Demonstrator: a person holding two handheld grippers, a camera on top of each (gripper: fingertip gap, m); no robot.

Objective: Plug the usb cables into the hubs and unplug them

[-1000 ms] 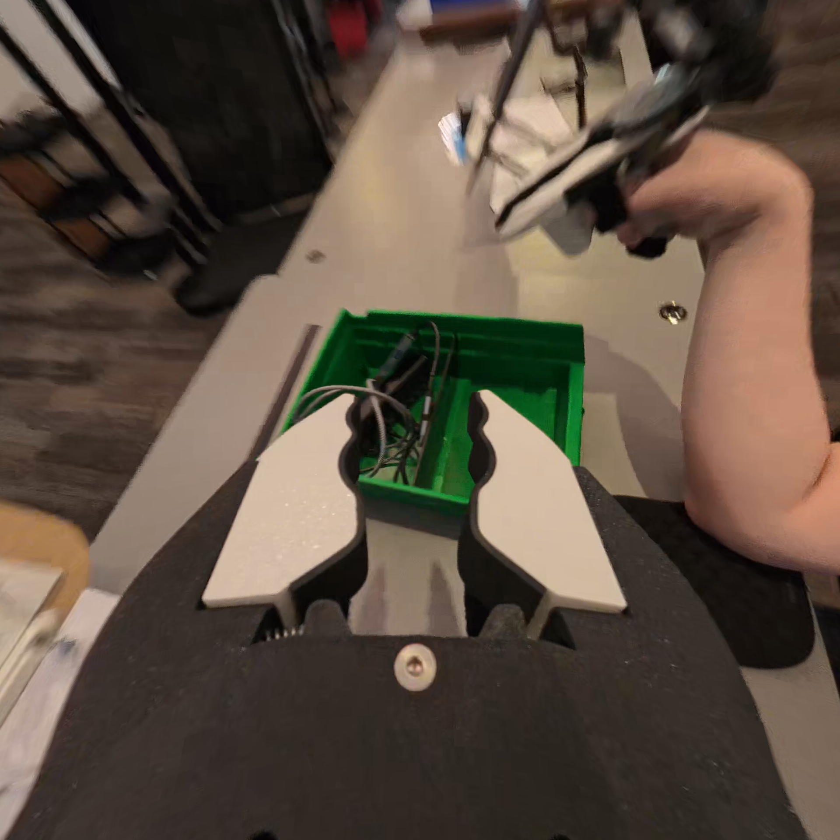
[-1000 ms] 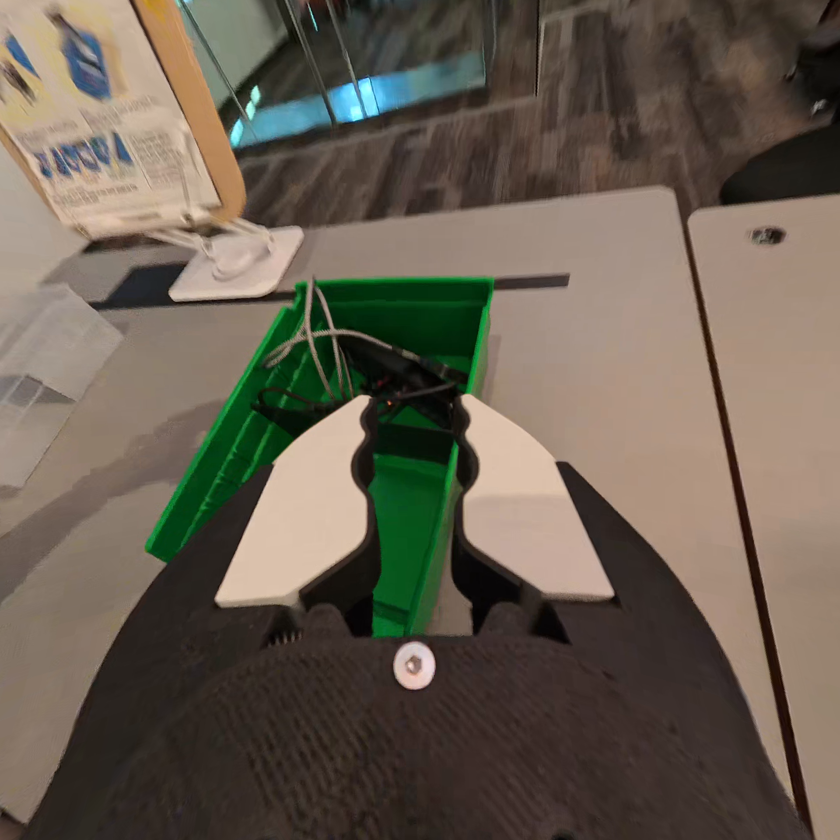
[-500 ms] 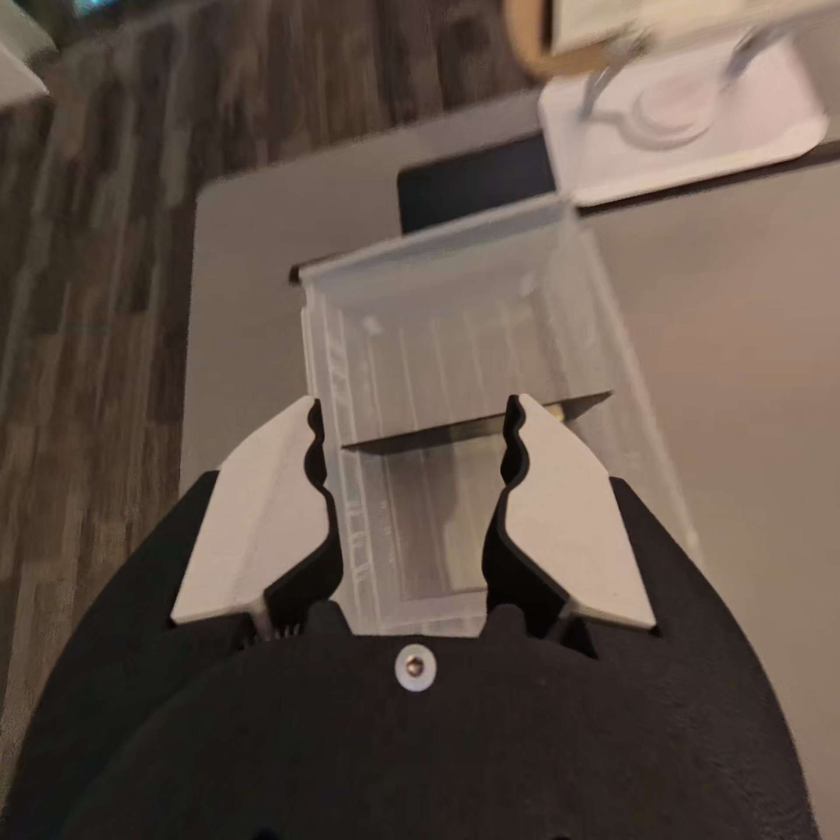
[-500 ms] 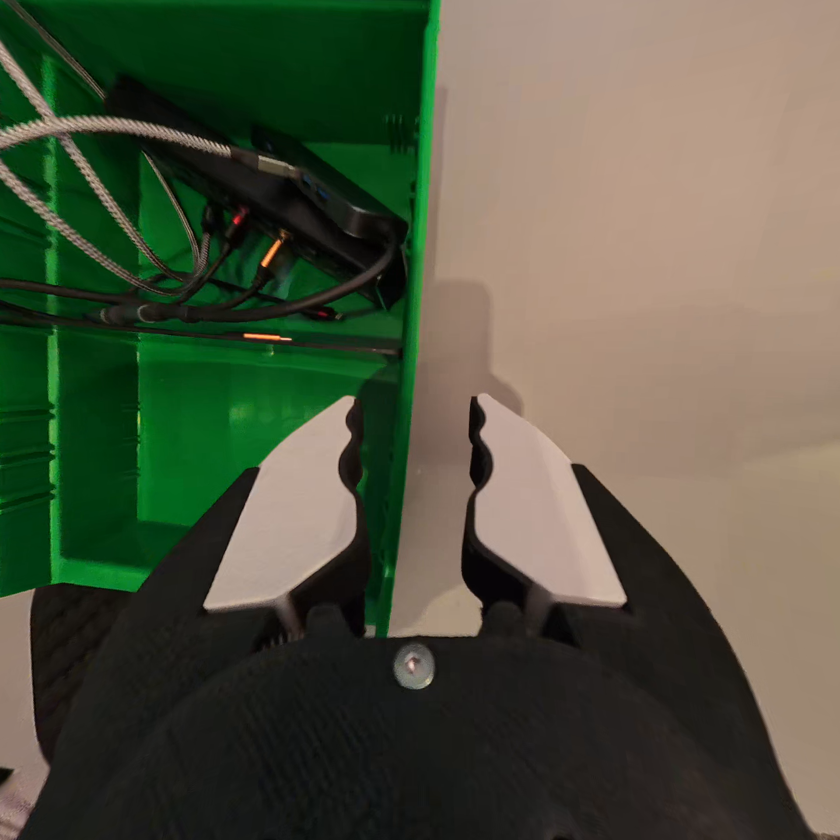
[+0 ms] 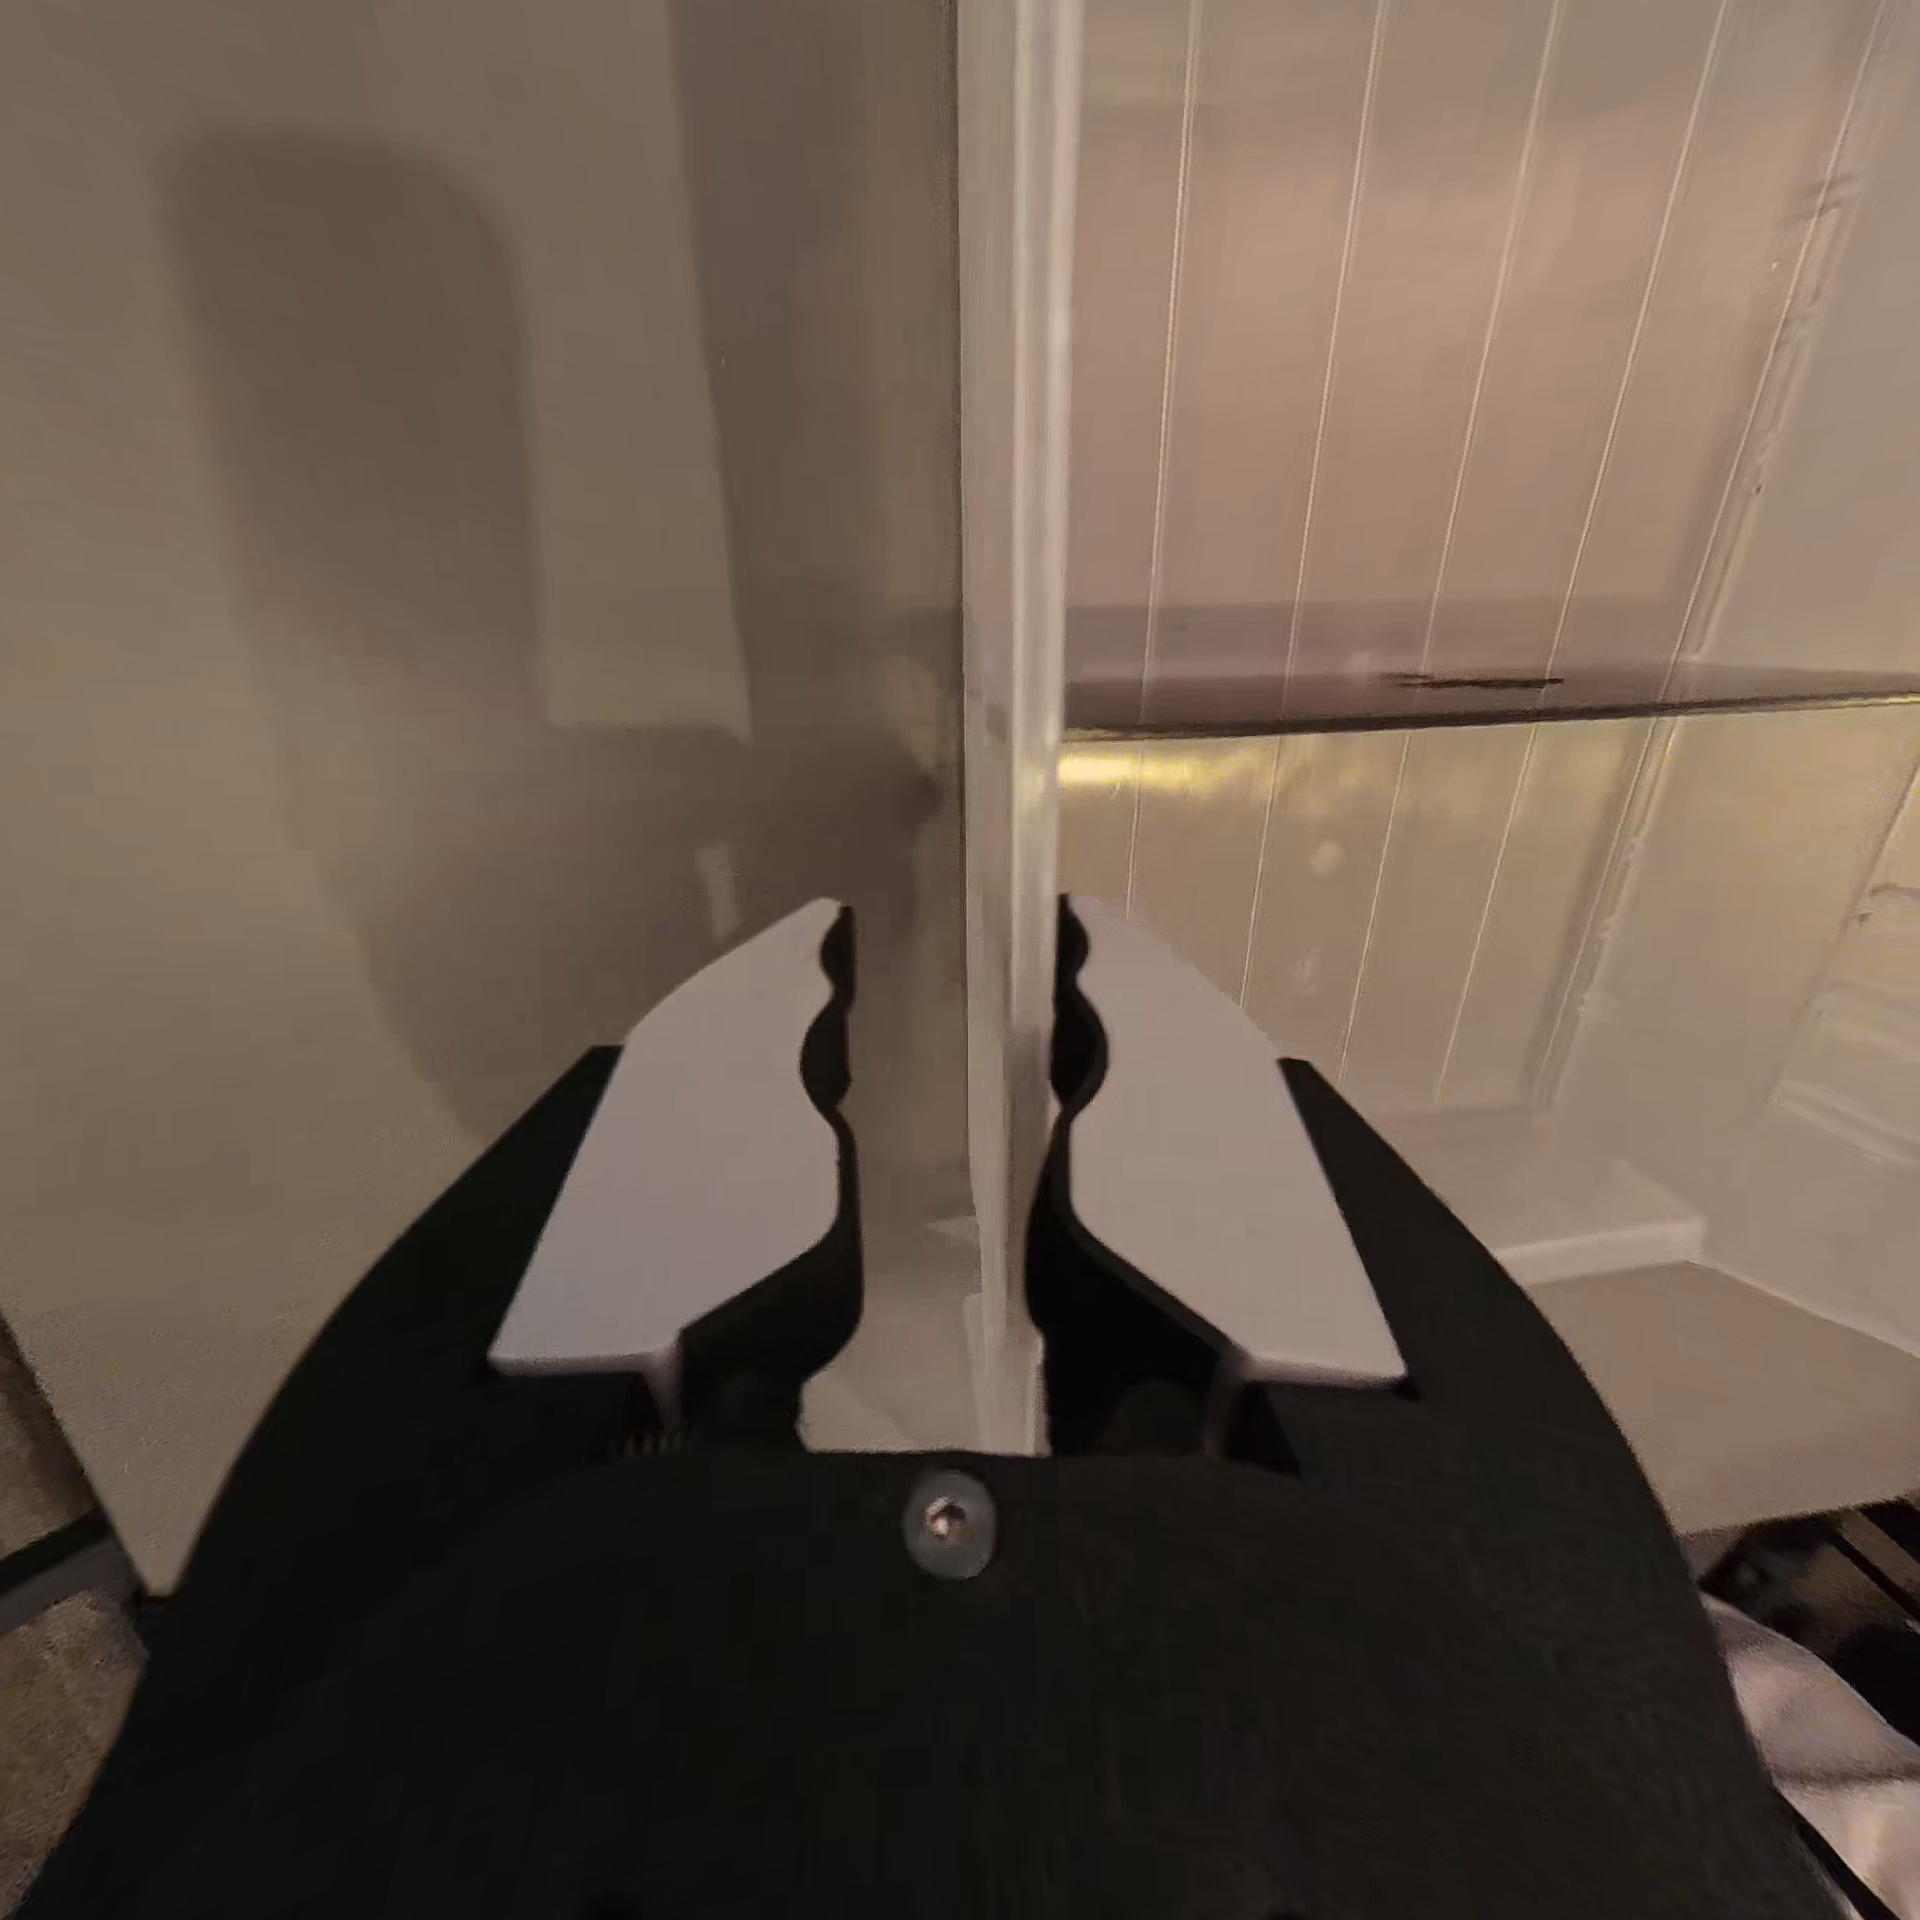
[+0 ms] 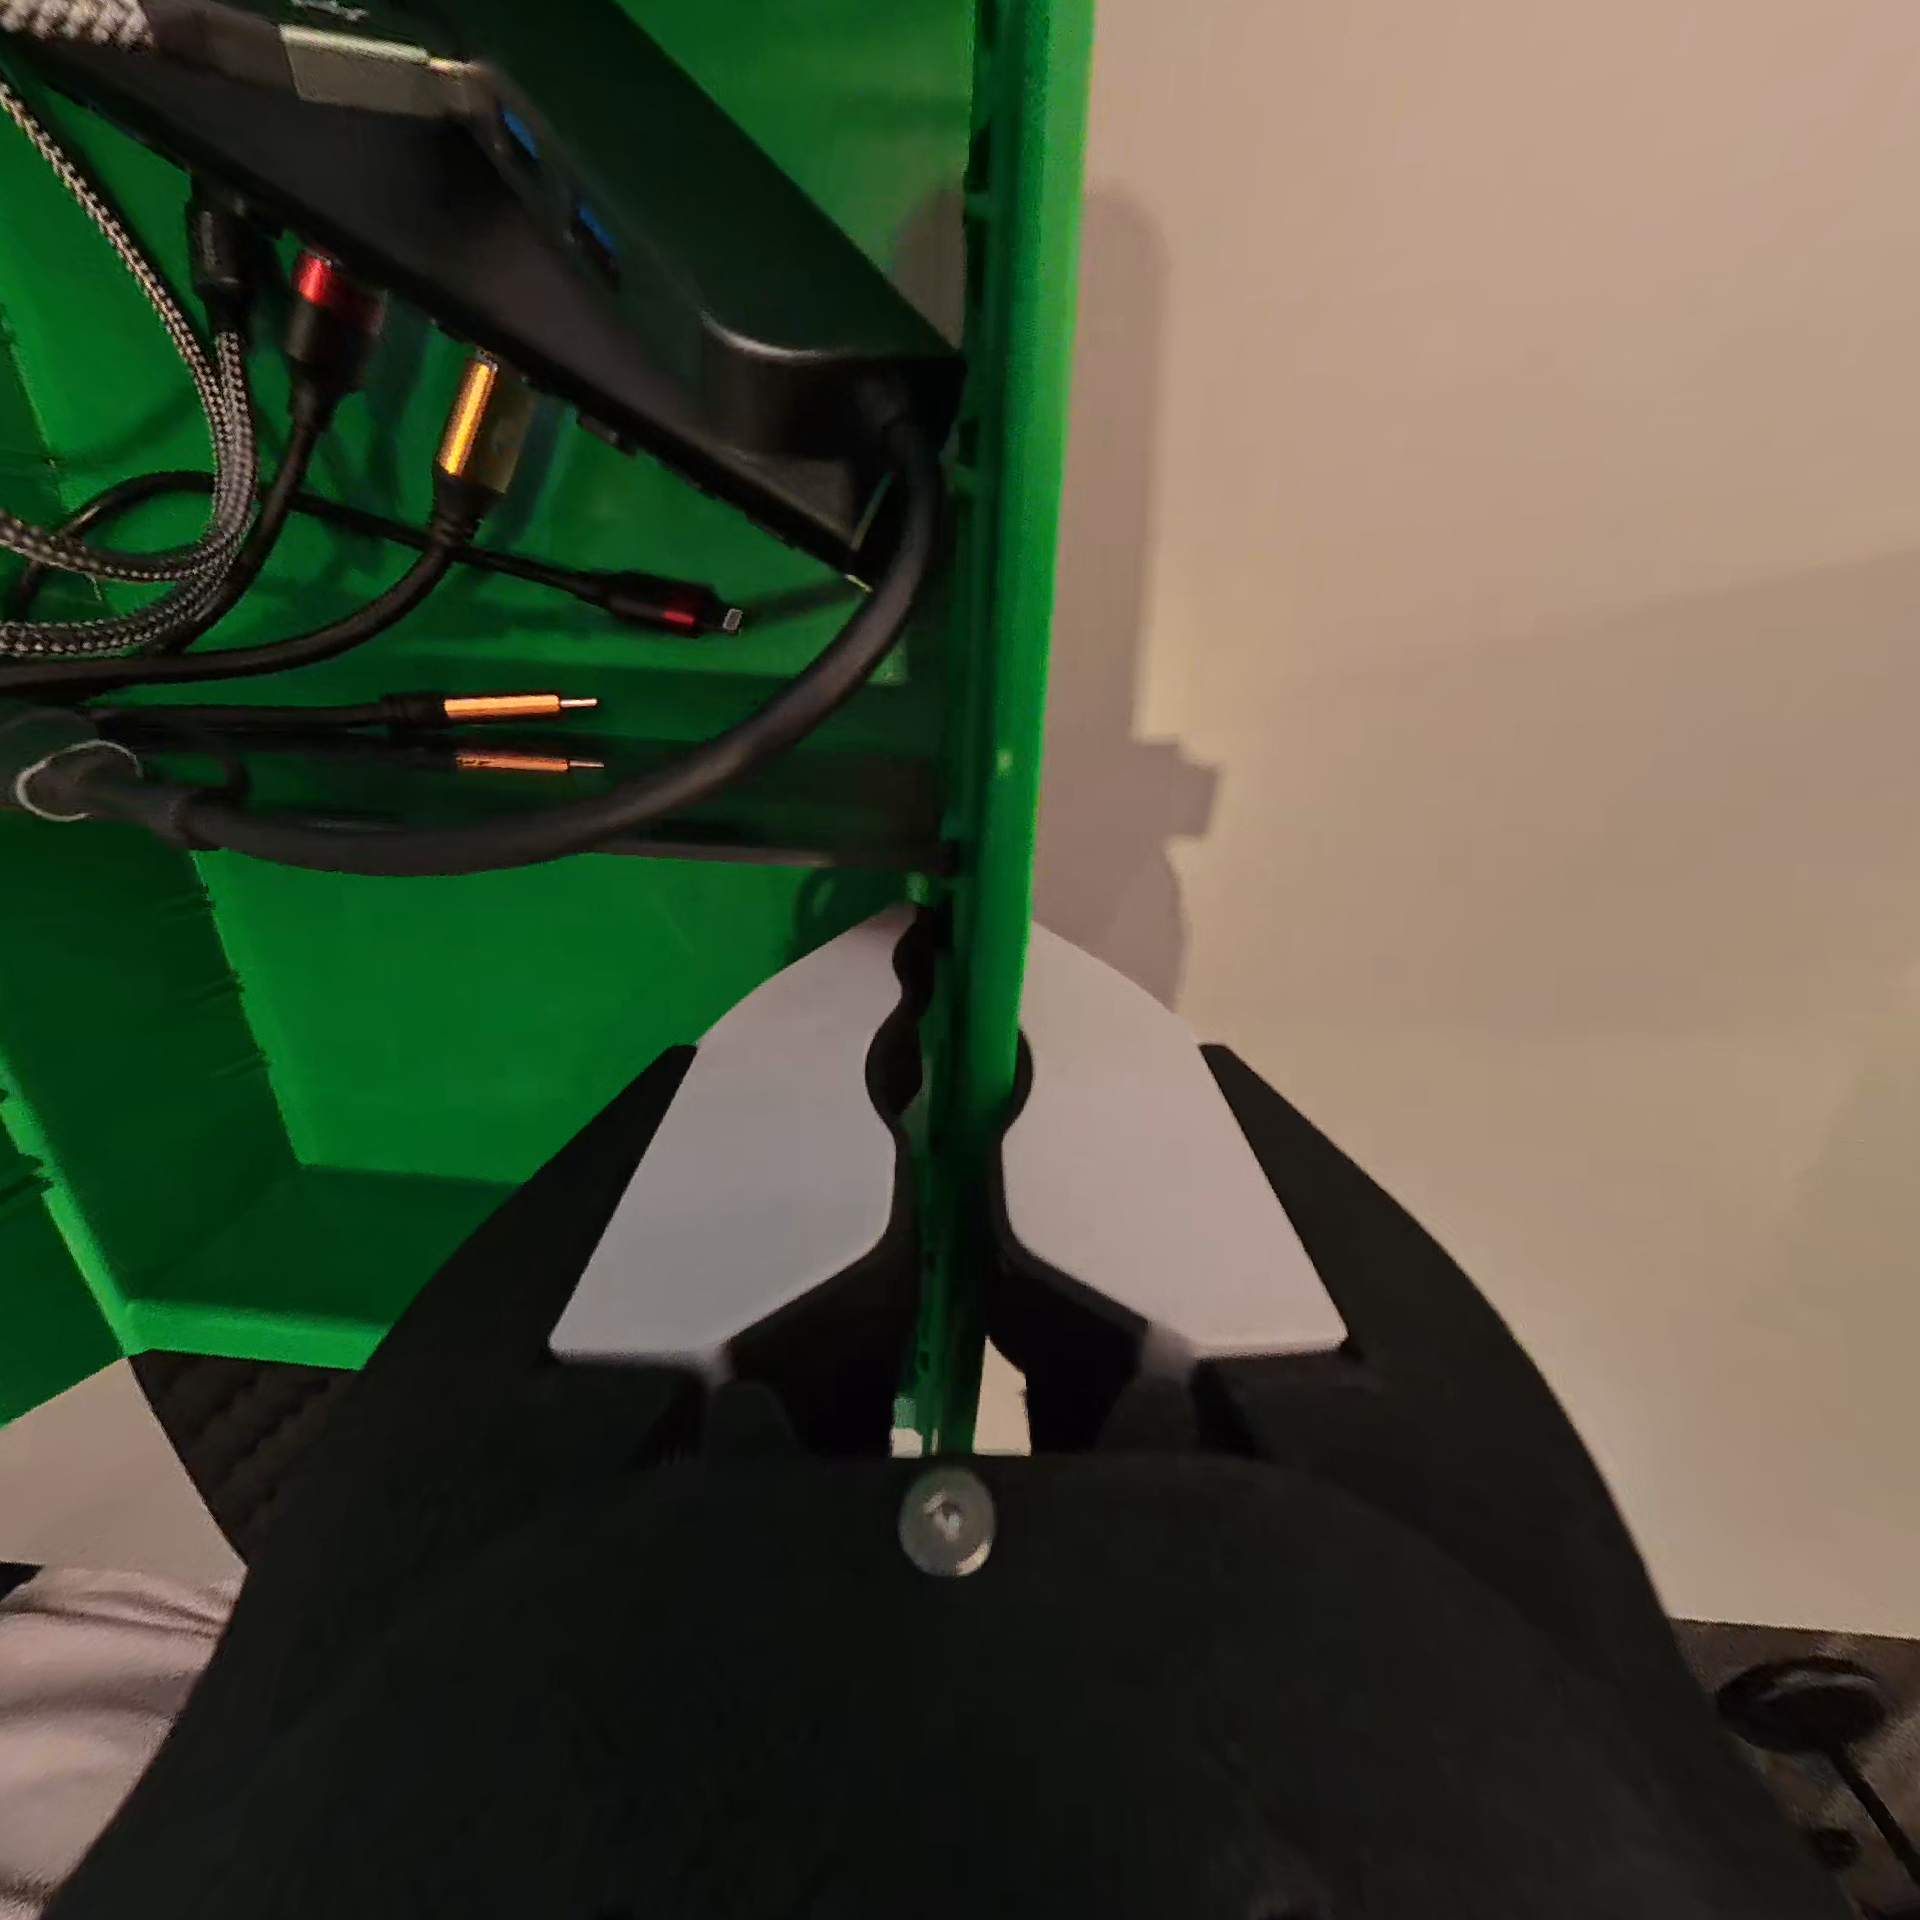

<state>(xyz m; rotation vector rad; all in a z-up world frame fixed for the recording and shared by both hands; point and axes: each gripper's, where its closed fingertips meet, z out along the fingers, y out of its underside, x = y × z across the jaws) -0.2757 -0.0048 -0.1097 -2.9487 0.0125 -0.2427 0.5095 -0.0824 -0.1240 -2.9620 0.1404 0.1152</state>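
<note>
In the right wrist view a green bin (image 6: 416,1039) holds a black USB hub (image 6: 582,260) lying aslant at the top. A red plug (image 6: 332,301), a gold plug (image 6: 473,426) and a thick black cable (image 6: 831,686) sit at the hub, and a grey braided cable (image 6: 223,457) runs off to the left. Loose cable ends with orange tips (image 6: 509,709) lie on the bin floor. My right gripper (image 6: 971,925) is shut on the bin's right wall (image 6: 1013,520). My left gripper (image 5: 954,904) straddles the left wall (image 5: 1013,520) of a clear plastic bin. Its right pad touches the wall and its left pad stands off, so it is open.
Both bins stand on a grey table (image 6: 1507,727). The clear bin has a ribbed floor (image 5: 1455,364) and a dark cross divider (image 5: 1455,675). A black mat (image 6: 208,1413) shows under the green bin's near corner. The table's near left edge (image 5: 104,1455) shows in the left wrist view. Left tips to right tips: about 80 cm.
My left gripper swung from the green bin to the clear bin, came down over its wall and narrowed. My right gripper came down on the green bin's right wall and shut on it.
</note>
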